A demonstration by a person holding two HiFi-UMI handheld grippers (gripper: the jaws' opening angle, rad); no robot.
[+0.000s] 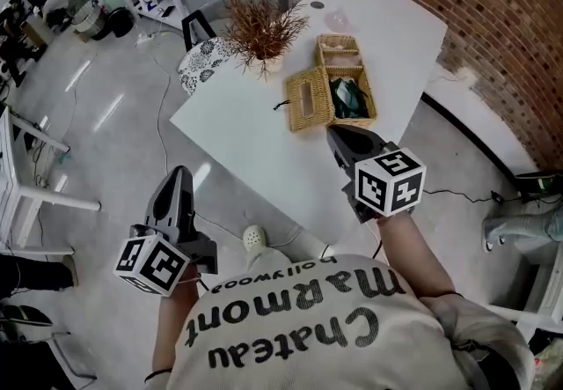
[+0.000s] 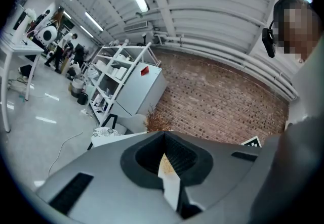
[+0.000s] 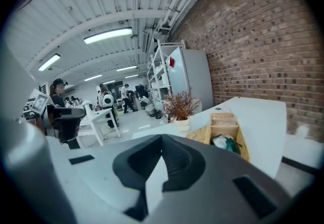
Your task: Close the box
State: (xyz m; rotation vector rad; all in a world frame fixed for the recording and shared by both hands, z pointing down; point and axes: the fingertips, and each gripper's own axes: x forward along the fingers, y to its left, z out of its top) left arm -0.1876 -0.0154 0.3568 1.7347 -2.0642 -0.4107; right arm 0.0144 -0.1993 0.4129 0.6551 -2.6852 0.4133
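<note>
Found the wicker box [image 1: 350, 80] open toward the right side of the white bench [image 1: 237, 128], lid [image 1: 308, 99] folded out flat to its left, green contents [image 1: 349, 96] inside. Saw right gripper [image 1: 338, 133] just short of the box, fingers together, holding nothing. Saw left gripper [image 1: 180, 175] well off the bench, over the floor, fingers likewise together and empty.

Risks, as judged:
- Shoving the light box along instead of lifting the lid.
- Clipping the dried plant [image 1: 262, 27] near the lid.
- Trapping the green contents under the closing lid.
</note>
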